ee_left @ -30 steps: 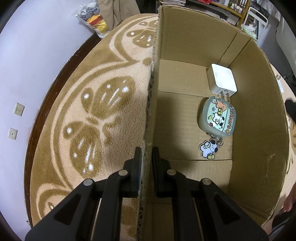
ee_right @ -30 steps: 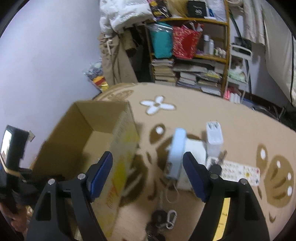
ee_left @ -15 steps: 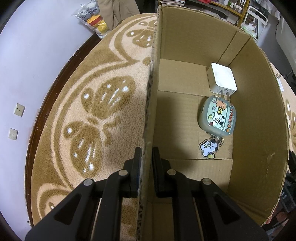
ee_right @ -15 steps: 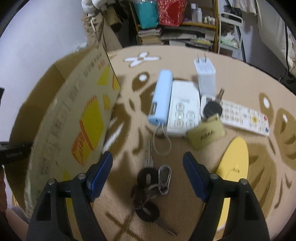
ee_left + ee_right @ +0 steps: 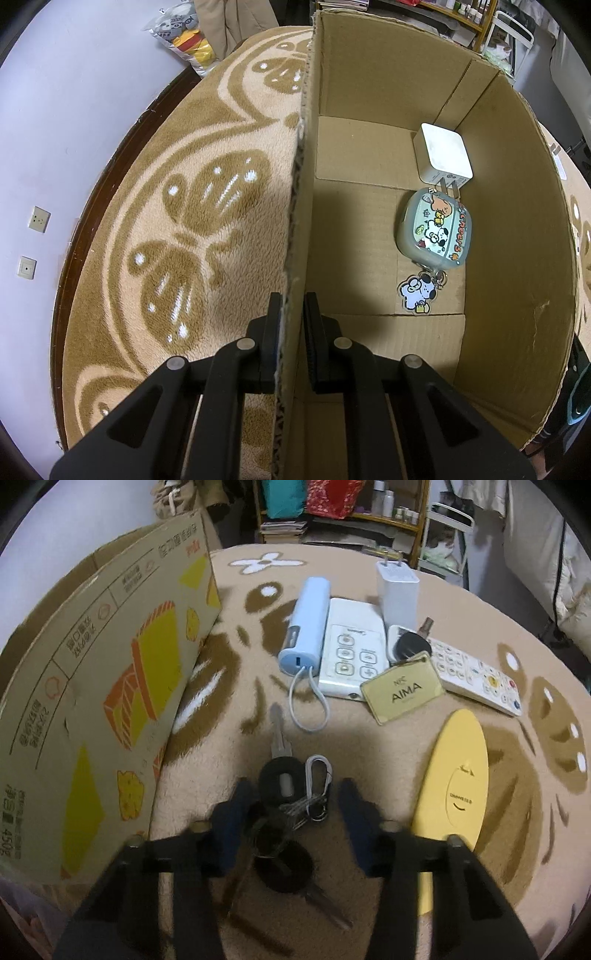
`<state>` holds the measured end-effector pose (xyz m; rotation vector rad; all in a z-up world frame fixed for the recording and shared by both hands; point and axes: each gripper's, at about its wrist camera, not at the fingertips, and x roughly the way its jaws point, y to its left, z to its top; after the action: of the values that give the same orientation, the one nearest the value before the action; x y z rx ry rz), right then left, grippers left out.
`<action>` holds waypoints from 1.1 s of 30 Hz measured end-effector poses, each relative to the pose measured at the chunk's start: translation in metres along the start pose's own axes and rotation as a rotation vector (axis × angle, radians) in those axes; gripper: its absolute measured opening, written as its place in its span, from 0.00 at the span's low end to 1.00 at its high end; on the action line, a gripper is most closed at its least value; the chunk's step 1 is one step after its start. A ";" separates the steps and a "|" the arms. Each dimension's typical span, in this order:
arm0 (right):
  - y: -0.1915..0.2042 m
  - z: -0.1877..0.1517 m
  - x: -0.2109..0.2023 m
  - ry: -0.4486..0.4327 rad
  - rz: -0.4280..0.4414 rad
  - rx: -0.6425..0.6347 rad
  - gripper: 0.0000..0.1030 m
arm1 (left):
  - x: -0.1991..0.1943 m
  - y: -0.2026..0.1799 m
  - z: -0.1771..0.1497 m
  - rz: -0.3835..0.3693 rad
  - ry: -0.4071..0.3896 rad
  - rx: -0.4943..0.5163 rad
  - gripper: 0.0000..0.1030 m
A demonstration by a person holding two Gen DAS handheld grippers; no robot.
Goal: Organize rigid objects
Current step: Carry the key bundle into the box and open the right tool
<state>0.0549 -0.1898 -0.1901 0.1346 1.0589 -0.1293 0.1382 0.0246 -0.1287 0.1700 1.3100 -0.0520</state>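
Your left claw [image 5: 291,314] is pinching the near wall of the cardboard box [image 5: 517,206]. Inside, against the far side: white charger [image 5: 445,157], cartoon-print case [image 5: 436,230] touching its prongs, dog charm [image 5: 417,293] attached. Your right claw [image 5: 291,805] is spread, low over the key bunch [image 5: 284,794] on the rug [image 5: 369,746], fingers either side. Power bank [image 5: 306,624], remotes, gold tag [image 5: 402,688] lie beyond; yellow disc [image 5: 458,786] to the right.
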 end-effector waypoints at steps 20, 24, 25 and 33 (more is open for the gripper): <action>-0.010 0.031 -0.038 -0.225 0.013 0.028 0.19 | 0.000 0.001 0.000 -0.004 0.001 0.001 0.10; -0.005 0.047 -0.048 -0.278 0.020 0.005 0.19 | -0.001 0.002 0.000 -0.003 0.001 0.002 0.10; -0.003 0.052 -0.049 -0.286 0.025 0.002 0.19 | -0.001 0.002 0.000 -0.003 0.001 0.003 0.10; 0.019 0.088 -0.068 -0.365 0.061 -0.061 0.19 | 0.000 0.002 0.001 -0.004 0.003 0.002 0.10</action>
<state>0.1006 -0.1832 -0.0868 0.0834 0.6937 -0.0630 0.1393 0.0259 -0.1283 0.1693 1.3130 -0.0564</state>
